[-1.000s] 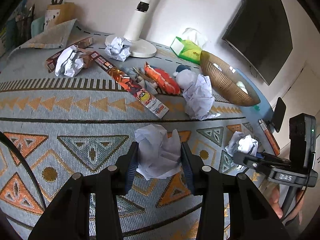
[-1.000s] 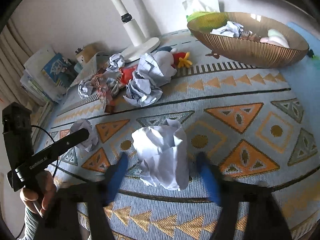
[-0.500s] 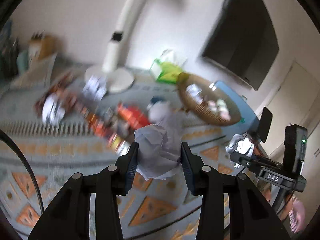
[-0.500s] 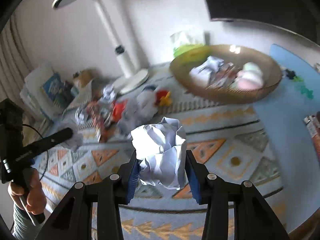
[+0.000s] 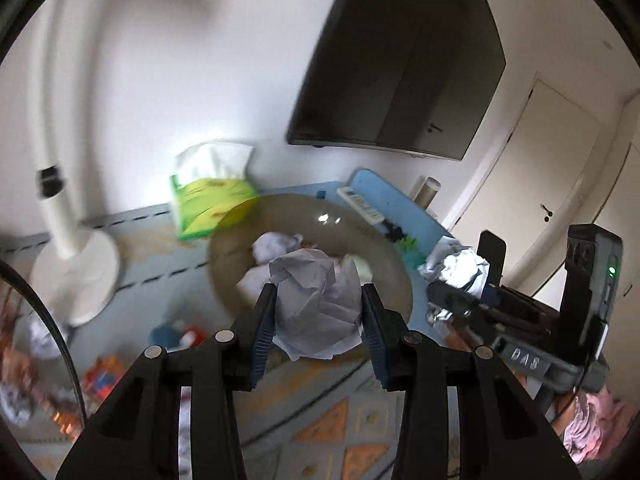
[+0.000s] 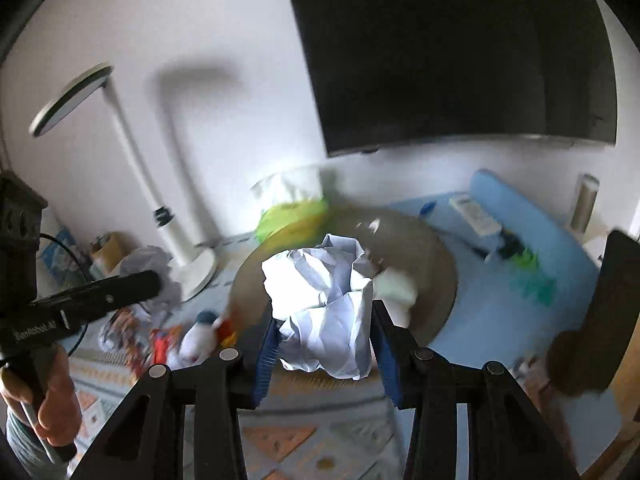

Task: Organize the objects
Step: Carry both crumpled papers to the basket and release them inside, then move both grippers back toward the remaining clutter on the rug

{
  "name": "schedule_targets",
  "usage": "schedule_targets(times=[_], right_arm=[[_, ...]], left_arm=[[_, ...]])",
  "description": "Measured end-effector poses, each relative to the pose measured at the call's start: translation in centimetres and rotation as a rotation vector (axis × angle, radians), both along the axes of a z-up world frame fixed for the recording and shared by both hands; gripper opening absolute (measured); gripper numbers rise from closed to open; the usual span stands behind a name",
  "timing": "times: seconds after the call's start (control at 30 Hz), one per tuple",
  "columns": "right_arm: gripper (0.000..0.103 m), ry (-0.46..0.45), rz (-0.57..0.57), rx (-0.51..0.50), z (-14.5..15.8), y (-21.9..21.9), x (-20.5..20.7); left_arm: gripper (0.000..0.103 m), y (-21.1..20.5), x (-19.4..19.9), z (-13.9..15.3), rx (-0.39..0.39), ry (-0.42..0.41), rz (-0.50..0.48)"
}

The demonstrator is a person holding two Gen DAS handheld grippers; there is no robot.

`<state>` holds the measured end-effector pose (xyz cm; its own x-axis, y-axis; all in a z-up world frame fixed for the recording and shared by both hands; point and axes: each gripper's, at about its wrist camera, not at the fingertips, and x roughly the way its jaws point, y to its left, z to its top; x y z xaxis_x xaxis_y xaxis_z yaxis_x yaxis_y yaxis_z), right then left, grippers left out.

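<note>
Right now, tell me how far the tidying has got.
Done: some crumpled paper already lies in the brown bowl. In hand: the left gripper and the right gripper each clamp a paper ball, both raised in front of the bowl. Left: a stuffed toy and wrappers remain on the cloth.

Motion blur smears the round brown woven basket (image 5: pixel 224 264) – its contents are indistinct; the colourful clutter (image 5: pixel 100 376) at eight o'clock is unreadable too.
</note>
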<state>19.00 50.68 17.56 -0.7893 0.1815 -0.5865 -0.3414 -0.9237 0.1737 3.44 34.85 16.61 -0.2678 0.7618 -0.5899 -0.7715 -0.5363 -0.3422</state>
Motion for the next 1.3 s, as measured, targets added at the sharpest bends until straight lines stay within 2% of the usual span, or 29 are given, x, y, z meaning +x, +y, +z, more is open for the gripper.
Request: schedule_targets(times=[0.13, 0.27, 0.3, 0.33, 0.37, 0.43, 0.57, 0.67, 0.8, 1.03, 1.07, 1.13, 1.2, 1.3], right_arm=[[0.043, -0.029, 0.01, -0.028, -0.3, 1.8, -2.5], [0.043, -0.067, 0.022, -0.026, -1.3, 2.3, -4.6], [0.045, -0.076, 0.027, -0.031, -1.6, 2.4, -5.0], [0.051, -0.085, 0.034, -0.046, -2.0, 2.7, -5.4], [0.065, -0.094, 0.043, -0.063, -2.4, 3.0, -5.8], [0.078, -0.103, 0.034, -0.078, -3.2, 3.6, -6.1], [0.079, -0.087, 0.007, -0.107, -3.7, 4.9, -4.8], [0.079, -0.075, -0.013, -0.138, -3.6, 5.7, -3.4], [0.079, -0.07, -0.015, -0.156, -3.2, 5.2, -2.0], [0.079, -0.048, 0.073, -0.123, -1.4, 0.2, -0.6], [0.079, -0.041, 0.094, -0.113, -1.0, -0.8, -0.5], [0.079, -0.026, 0.131, -0.093, -0.3, -2.9, -0.5], [0.079, -0.013, 0.181, -0.074, -0.1, -5.3, -0.7], [0.08, -0.011, 0.253, -0.062, -1.2, -8.8, -1.6]], left_arm=[[0.038, 3.5, -1.6, -0.7, -0.01, -0.031, -0.007], [0.039, 5.5, -2.6, -1.7, -0.022, -0.014, 0.008], [0.048, 5.8, -2.9, -2.0, -0.017, -0.005, 0.02], [0.055, 6.2, -3.3, -2.4, -0.02, -0.006, 0.029], [0.068, 6.5, -3.7, -2.9, -0.035, -0.014, 0.044], [0.069, 6.8, -4.6, -4.1, -0.058, -0.047, 0.065], [0.069, 5.4, -5.2, -4.9, -0.055, -0.112, 0.064], [0.069, 3.1, -4.6, -3.9, -0.029, -0.111, 0.076], [0.069, -0.3, -3.0, -1.8, -0.01, -0.053, 0.097], [0.069, -10.0, 0.3, 2.0, 0.063, 0.034, 0.182], [0.07, -11.6, 0.7, 2.4, 0.074, 0.045, 0.208], [0.078, -15.2, 1.3, 3.0, 0.095, 0.072, 0.278], [0.097, -18.8, 1.7, 2.8, 0.114, 0.099, 0.369], [0.099, -24.2, 2.0, 0.4, 0.087, 0.124, 0.597]])
